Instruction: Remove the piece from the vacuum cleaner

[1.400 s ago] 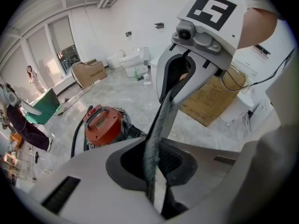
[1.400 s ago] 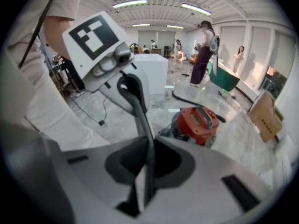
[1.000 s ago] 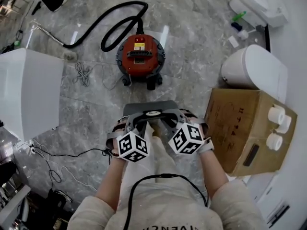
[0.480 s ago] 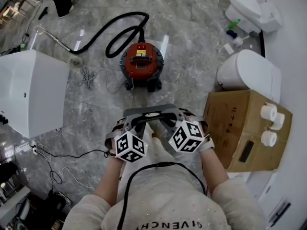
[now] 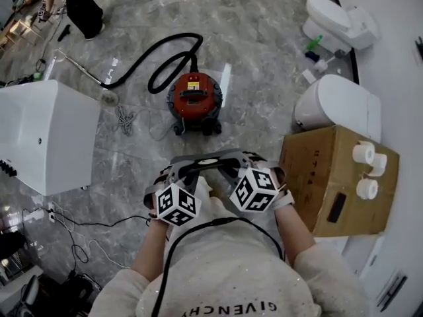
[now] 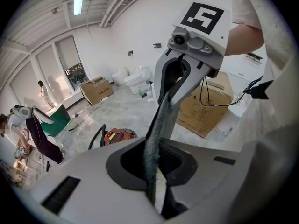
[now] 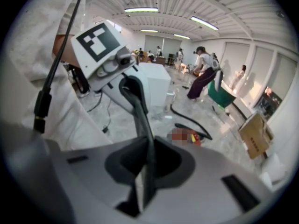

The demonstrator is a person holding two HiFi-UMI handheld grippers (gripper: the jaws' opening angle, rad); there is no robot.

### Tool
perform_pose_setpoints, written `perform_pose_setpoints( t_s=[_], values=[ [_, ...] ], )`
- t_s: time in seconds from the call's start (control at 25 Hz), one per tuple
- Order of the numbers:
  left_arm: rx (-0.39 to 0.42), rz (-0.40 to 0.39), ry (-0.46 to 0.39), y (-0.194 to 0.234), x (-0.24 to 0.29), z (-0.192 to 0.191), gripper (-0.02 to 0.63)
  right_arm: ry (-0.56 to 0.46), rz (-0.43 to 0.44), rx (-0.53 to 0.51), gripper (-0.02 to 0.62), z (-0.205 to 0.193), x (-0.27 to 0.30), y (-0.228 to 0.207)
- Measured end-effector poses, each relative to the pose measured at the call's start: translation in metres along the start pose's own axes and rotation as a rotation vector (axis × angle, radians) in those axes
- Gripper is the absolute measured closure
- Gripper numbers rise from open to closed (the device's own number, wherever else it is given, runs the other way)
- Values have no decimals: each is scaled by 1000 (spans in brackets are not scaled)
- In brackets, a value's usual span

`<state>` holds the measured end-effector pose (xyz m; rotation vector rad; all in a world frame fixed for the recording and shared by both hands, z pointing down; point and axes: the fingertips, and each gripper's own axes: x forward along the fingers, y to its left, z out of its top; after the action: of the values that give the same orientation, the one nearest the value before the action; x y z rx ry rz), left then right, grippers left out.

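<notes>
The red vacuum cleaner [image 5: 194, 96] stands on the grey marble floor ahead of me. Its black hose [image 5: 165, 61] loops away to the left and ends in a metal wand [image 5: 82, 71]. I hold both grippers close to my chest, well short of the vacuum, their tips turned toward each other. The left gripper [image 5: 182, 174] and the right gripper [image 5: 234, 167] are both shut with nothing in them. The left gripper view looks along its closed fingers [image 6: 152, 171] at the vacuum cleaner [image 6: 119, 135]. In the right gripper view, the closed fingers [image 7: 147, 171] point the same way.
A cardboard box [image 5: 337, 177] topped with white rolls sits at my right, and a white toilet [image 5: 337, 104] stands behind it. A white cabinet [image 5: 43, 134] stands at the left, with cables [image 5: 73, 223] on the floor beside it. A person [image 5: 82, 5] stands at the far left.
The head view has tilted up, so the vacuum cleaner sits higher and smaller in the picture. Both grippers stay together at my chest, still shut.
</notes>
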<state>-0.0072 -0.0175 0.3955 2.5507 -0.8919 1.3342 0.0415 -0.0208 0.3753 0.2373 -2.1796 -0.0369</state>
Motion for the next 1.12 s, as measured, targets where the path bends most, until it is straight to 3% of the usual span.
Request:
perform_pose_setpoints(
  t_s=[0.52, 1.12],
  values=[
    [-38, 73, -27, 4, -20, 16, 551, -24, -61, 35, 549, 15, -24, 0],
    [-63, 31, -50, -13, -58, 13, 551, -28, -36, 70, 549, 35, -44, 29]
  ],
)
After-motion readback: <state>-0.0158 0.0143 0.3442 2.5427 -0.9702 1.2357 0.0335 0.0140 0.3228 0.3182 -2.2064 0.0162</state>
